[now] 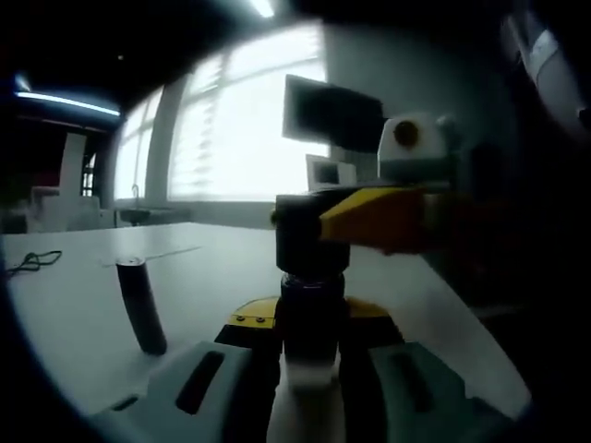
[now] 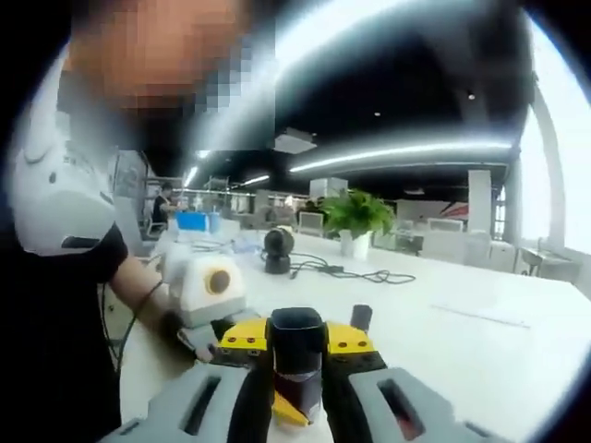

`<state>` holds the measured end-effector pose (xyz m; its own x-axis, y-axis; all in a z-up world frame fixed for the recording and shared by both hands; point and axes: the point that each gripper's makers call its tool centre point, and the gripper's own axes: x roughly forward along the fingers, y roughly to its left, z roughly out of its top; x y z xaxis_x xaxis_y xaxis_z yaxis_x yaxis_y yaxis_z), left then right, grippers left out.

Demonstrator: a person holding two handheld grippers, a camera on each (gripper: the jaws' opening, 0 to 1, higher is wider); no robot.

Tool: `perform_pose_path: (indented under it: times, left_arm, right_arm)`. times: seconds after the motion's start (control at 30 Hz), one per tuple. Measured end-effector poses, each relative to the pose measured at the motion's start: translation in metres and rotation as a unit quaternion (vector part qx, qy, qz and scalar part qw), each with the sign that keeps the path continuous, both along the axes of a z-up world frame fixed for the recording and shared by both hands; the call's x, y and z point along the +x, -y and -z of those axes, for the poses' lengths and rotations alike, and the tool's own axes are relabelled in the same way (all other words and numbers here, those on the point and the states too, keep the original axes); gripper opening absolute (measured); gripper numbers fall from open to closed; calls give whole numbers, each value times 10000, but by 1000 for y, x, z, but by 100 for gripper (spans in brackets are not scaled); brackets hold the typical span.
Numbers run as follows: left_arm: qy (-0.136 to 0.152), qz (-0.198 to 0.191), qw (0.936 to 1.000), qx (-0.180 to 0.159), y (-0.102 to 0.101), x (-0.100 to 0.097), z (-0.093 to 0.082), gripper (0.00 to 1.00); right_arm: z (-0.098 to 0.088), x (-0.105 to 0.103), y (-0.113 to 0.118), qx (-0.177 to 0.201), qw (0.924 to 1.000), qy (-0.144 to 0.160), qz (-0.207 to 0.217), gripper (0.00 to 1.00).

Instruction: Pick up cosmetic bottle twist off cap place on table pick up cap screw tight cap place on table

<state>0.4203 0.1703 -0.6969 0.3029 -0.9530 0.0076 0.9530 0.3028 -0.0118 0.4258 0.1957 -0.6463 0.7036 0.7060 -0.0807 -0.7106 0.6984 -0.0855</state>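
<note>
White table (image 1: 83, 305) by bright windows (image 1: 245, 129)

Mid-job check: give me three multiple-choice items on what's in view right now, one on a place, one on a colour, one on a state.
1. Where does the potted plant stand?
A. On the floor
B. On the white table
C. On a windowsill

2. What colour is the cap?
A. Black
B. White
C. Red

3. How is the bottle held?
A. Lying loose on the table
B. Standing alone on the table
C. Gripped by both grippers, off the table

Answers:
1 B: in the right gripper view the potted plant sits on the white table, beyond the grippers.
2 A: the cap shows black in the left gripper view.
3 C: the left gripper clamps the bottle low down, and the right gripper clamps the cap above it.
</note>
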Motion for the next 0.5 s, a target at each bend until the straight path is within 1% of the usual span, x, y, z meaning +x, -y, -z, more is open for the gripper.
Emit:
perform_pose_path:
  times: [0.03, 0.17, 0.4, 0.5]
  left_arm:
    - [6, -10, 10000, 3, 0, 0, 0, 13]
    - [0, -40, 10000, 4, -1, 1, 0, 13]
    - [5, -103, 9999, 8, -1, 3, 0, 13]
    - [11, -139, 9999, 15, -1, 4, 0, 13]
  right_arm:
    - [0, 0, 0, -14, 9998, 23, 218, 13]
    - [0, 0, 2, 65, 9969, 54, 776, 13]
    - [0, 1, 6, 147, 9933, -41, 1141, 13]
    - [1, 2, 8, 210, 9891, -134, 1452, 13]
